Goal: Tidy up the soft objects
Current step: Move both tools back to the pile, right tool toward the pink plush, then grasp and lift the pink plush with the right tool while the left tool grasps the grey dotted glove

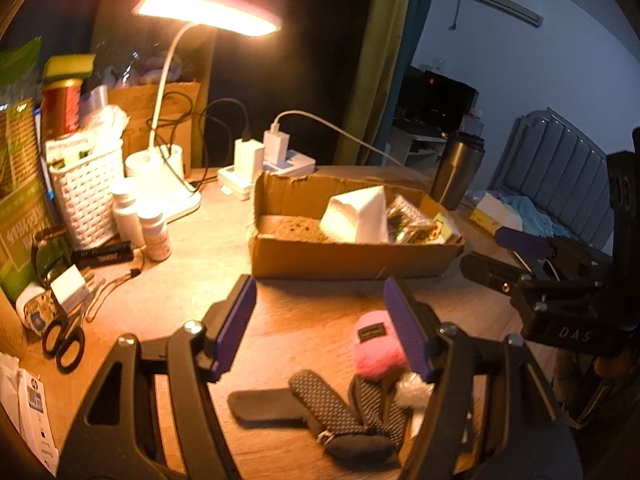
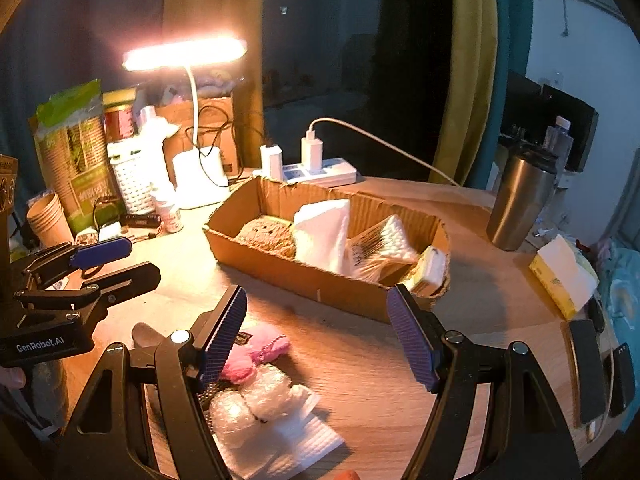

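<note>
A pink plush toy (image 1: 376,346) lies on the wooden desk beside dark grey mesh insoles (image 1: 340,404) and crumpled bubble wrap (image 1: 414,390). My left gripper (image 1: 320,328) is open, hovering just above and behind them. In the right wrist view the pink plush (image 2: 256,354), bubble wrap (image 2: 256,404) and a white cloth (image 2: 280,444) lie by my left finger; my right gripper (image 2: 320,336) is open and empty. A cardboard box (image 2: 320,280) behind holds a brown pad, white tissue and cotton swabs.
A lit desk lamp (image 1: 208,12), white basket (image 1: 86,196), pill bottles (image 1: 154,232) and scissors (image 1: 66,340) crowd the left. A power strip (image 2: 320,172) sits behind the box. A steel tumbler (image 2: 520,200) and tissue box (image 2: 560,276) stand right.
</note>
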A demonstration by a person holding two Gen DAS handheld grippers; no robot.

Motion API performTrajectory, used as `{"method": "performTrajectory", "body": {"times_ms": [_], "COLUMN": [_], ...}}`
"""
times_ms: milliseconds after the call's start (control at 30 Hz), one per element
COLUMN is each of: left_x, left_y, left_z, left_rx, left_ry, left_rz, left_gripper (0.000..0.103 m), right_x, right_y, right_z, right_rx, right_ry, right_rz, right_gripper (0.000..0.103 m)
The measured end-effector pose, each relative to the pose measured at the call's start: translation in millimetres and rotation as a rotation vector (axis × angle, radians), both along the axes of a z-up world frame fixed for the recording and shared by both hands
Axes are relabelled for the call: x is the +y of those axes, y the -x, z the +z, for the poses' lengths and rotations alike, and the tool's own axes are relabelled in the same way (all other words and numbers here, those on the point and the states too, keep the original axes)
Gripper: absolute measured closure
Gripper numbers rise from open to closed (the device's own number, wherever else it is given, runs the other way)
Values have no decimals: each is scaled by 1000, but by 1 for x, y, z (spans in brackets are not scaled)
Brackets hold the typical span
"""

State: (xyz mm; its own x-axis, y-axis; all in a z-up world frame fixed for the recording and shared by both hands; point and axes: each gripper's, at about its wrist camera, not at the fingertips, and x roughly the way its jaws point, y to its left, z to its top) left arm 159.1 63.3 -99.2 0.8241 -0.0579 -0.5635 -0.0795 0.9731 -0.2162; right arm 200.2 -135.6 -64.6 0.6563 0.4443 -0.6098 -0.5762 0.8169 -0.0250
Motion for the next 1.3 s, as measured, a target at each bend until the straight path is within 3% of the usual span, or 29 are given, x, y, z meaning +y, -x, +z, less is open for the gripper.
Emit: {"method": "performTrajectory", "body": {"times_ms": [533,867,900,933,1033,1300], "left_x": [40,46,45,45,42,19], "left_y": [10,8,8,8,7,9], "left_z": [-40,-56,-57,-59,-63,-67], "left_rx": [58,94,99,104,119,150], "left_ry": [54,82,82,82,79,60], "left_rz": [72,74,72,71,69,35], "left_gripper": [35,35,35,35,35,35], "right_x": [43,58,59,59,60,39], "right_y": [-7,-12,-11,-11,-9,-6], "right_z": [-46,-80,-82,-84,-87,-76], "right_rx": [100,208,212,215,206,171], "right_ry": [65,103,107,111,121,64], "right_rz": [51,85,90,96,111,109], "right_gripper": [27,27,31,41,48,51]}}
